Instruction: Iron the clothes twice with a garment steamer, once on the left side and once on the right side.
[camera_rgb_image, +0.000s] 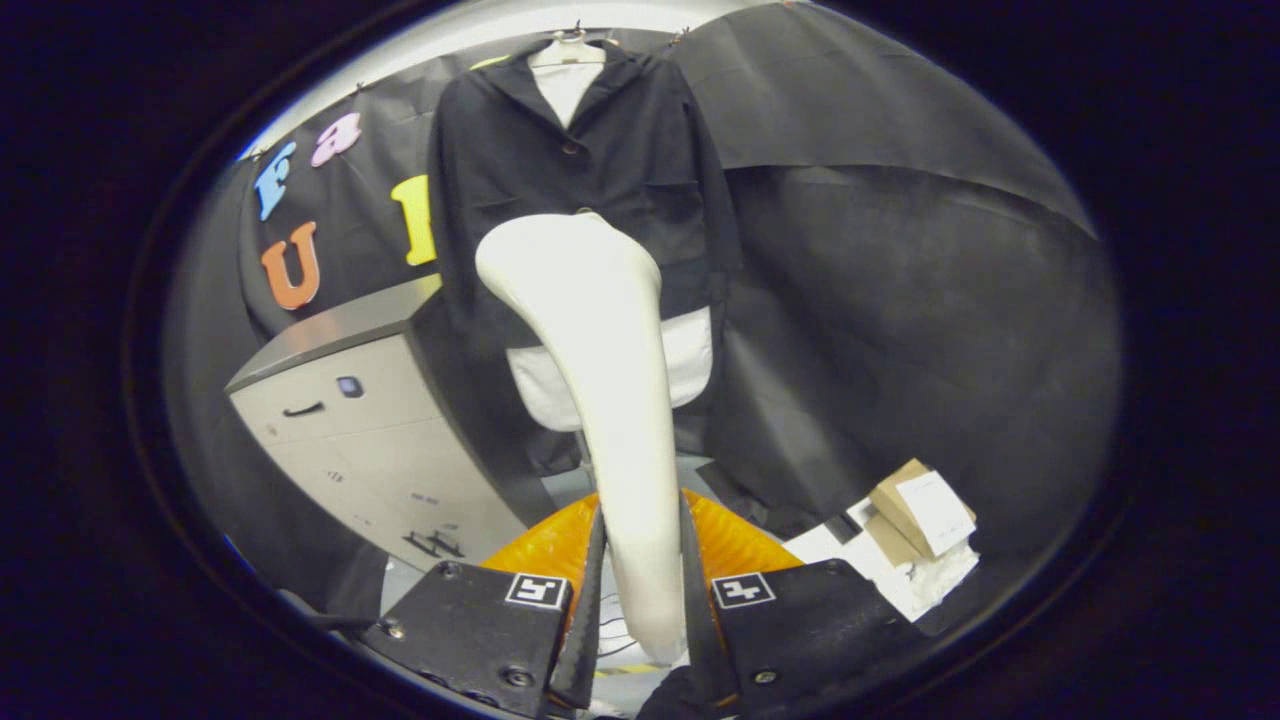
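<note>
Gripper view: gripper (642, 560) clamps smooth curved steamer (590, 330) w/ head near hanging dark jacket (600, 150).

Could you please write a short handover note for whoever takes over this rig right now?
Gripper: shut on the garment steamer, both fingers pressing its handle.
Steamer: held upright between the fingers, its head raised in front of the dark jacket.
Jacket: on a hanger against the booth wall, over a white shirt, beyond the fingers; a cabinet stands beside it.
Done: steamer picked up and brought toward the jacket. Whether the head touches the cloth cannot be told.
Left: judging by this, probably both passes, left side and right side.
</note>
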